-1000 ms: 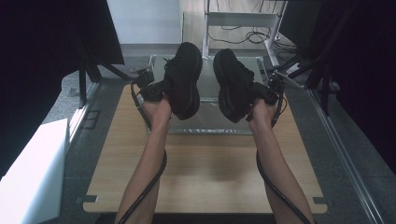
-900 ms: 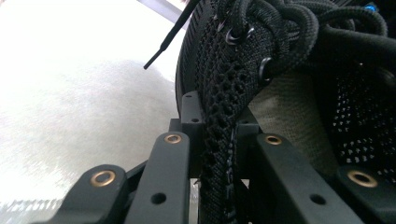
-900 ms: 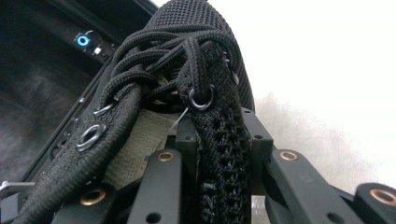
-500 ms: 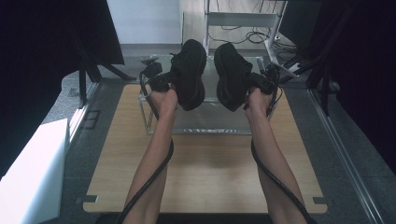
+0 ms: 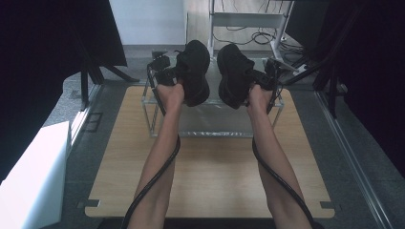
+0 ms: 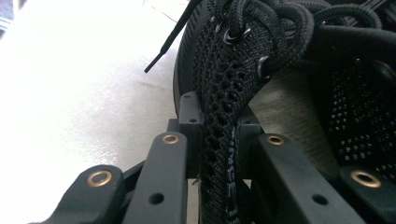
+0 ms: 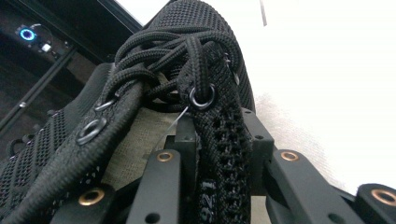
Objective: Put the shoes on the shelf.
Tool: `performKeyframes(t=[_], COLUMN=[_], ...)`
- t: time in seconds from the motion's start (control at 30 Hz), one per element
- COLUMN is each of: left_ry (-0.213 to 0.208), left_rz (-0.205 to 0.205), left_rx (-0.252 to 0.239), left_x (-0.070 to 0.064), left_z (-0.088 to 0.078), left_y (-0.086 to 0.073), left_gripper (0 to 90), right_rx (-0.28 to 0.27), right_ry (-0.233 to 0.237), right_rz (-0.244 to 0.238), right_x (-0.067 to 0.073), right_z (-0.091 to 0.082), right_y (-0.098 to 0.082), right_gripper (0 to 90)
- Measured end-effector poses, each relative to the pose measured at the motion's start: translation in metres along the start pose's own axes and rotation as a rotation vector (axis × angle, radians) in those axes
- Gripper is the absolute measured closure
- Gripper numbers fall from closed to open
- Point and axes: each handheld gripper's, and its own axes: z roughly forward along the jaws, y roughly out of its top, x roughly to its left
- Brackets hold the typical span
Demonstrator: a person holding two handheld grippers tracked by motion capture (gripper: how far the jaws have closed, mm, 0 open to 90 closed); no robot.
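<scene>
The left gripper is clamping the mesh collar of the left black shoe. In the left gripper view its two black jaws are pressing on the woven eyelet strip from both sides, with only that fabric's thickness between them, so the claw is nearly as closed as it can be while gripping. The strip is running straight up from between the jaws toward twelve o'clock, and the knotted laces are bunching at about one o'clock, with the pale lining showing at three o'clock.

The right gripper is doing the same with the right black shoe. In the right gripper view the jaws are squeezing the eyelet strip of that shoe's collar, again with just the mesh between them. A metal eyelet is sitting just above the jaws at twelve o'clock, and the laces are crossing toward eleven o'clock.

In the high view both shoes are hanging in the air side by side, close together but apart, over the clear rack that is standing at the twelve o'clock end of the wooden table. The left hand is holding its gripper at about nine o'clock of its shoe, and the right hand at about three o'clock of the other.
</scene>
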Motion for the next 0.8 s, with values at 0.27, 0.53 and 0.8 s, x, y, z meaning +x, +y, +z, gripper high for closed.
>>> performKeyframes(t=[0.27, 0.53, 0.8], left_ry=[0.039, 0.041, 0.090], left_rz=[0.052, 0.087, 0.150], left_rx=[0.022, 0.049, 0.028], left_x=[-0.010, -0.016, -0.025], left_z=[0.010, 0.018, 0.018], left_y=[0.004, 0.002, -0.003], left_gripper=[76.8, 69.4, 70.7], right_rx=[0.011, 0.014, 0.017], right_ry=[-0.057, -0.051, -0.077], right_rz=[-0.062, -0.100, -0.176], right_x=[0.009, 0.011, 0.019], right_z=[0.011, 0.013, 0.012], right_y=[0.003, 0.002, 0.002], right_gripper=[72.2, 67.2, 66.2])
